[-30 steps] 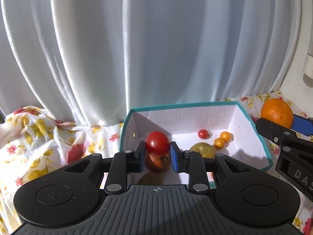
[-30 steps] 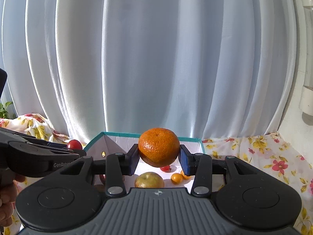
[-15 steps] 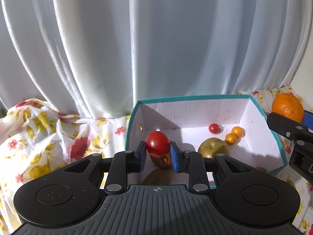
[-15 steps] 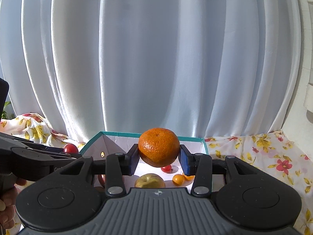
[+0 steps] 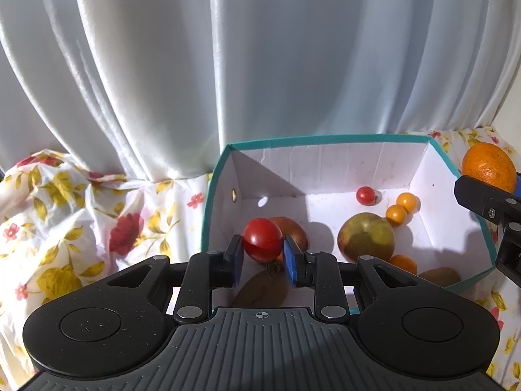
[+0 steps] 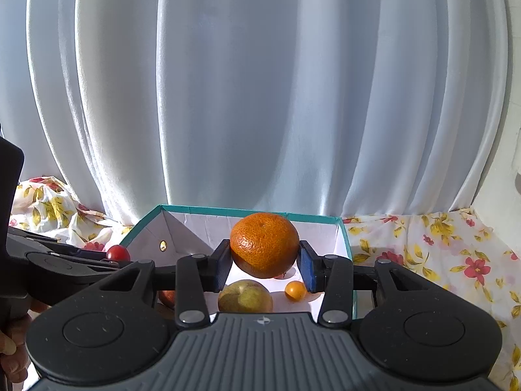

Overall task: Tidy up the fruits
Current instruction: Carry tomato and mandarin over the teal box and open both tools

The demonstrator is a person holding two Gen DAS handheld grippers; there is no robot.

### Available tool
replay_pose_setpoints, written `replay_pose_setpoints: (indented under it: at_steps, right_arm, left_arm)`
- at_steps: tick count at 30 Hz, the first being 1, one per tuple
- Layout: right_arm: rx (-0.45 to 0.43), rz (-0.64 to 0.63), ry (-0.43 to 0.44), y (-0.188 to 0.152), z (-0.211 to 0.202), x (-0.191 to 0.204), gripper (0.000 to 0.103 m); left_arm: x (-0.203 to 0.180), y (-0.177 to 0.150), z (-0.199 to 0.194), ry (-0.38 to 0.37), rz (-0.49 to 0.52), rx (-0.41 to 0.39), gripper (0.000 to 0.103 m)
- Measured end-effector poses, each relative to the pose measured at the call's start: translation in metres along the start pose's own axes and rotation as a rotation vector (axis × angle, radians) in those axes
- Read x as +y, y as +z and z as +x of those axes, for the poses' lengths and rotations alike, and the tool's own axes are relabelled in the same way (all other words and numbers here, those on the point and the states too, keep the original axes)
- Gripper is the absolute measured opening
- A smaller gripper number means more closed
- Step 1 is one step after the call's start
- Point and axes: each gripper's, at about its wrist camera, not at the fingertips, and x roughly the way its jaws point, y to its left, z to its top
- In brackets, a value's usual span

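Above the teal-rimmed box (image 5: 439,151), the left tongs (image 5: 263,255) clench a red tomato (image 5: 263,239); the right tongs (image 6: 264,265) grip a mandarin (image 6: 264,244). Inside lie an apple (image 5: 366,236), two orange cherry tomatoes (image 5: 401,208) at 1 o'clock, possibly kiwis. A floral cloth (image 6: 423,247) covers the table.
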Motion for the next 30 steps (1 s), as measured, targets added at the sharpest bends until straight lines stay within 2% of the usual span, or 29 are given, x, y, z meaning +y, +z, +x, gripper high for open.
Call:
replay_pose_setpoints:
  at_steps: [26, 28, 29, 30]
  right_arm:
    - [0.135, -0.018, -0.026, -0.017, 0.045, -0.006, 0.043]
    - [0.144, -0.026, -0.035, -0.019, 0.048, -0.005, 0.043]
    - [0.149, -0.03, -0.039, -0.019, 0.049, -0.005, 0.044]
    - [0.149, -0.031, -0.041, -0.02, 0.05, -0.005, 0.053]
  left_arm:
    - [-0.002, -0.007, 0.046, 0.047, 0.02, 0.114, 0.03]
    - [-0.003, -0.007, 0.048, 0.044, 0.028, 0.115, 0.032]
    - [-0.004, -0.008, 0.048, 0.041, 0.034, 0.111, 0.042]
    - [-0.004, -0.008, 0.047, 0.041, 0.038, 0.108, 0.056]
